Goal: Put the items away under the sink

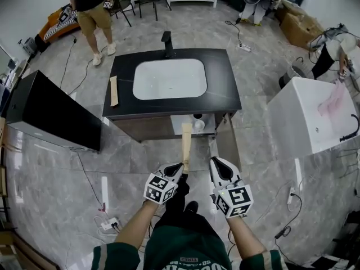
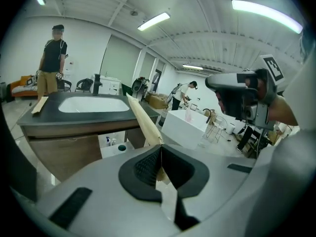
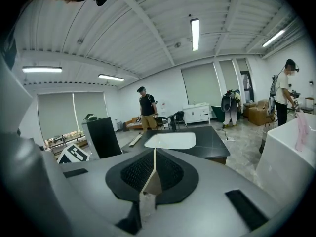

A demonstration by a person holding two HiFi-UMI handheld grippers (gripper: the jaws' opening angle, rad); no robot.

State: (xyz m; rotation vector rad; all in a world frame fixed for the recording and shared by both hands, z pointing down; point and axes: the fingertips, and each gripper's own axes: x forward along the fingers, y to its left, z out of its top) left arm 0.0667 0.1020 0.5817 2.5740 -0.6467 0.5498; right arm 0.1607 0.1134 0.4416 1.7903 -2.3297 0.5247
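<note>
**Left gripper clamped on a slat, right one closed and empty**

Your left gripper [image 1: 181, 167] has its jaws pinched on the near end of a long, pale wooden slat [image 1: 186, 141]. The slat reaches away from you, and its far end sits at the open cupboard [image 1: 185, 127] below the black countertop [image 1: 225, 91]. Your right gripper [image 1: 217, 162] is just to the right of the slat, jaws pressed together with nothing between them. A few small containers [image 1: 198, 124] stand inside the cupboard towards its right; they are too small to identify. The cupboard door [image 1: 228, 145] stands open on the right, swung towards you. A second slat [image 1: 114, 90] lies on the countertop's left edge, left of the white basin [image 1: 169, 79]
</note>
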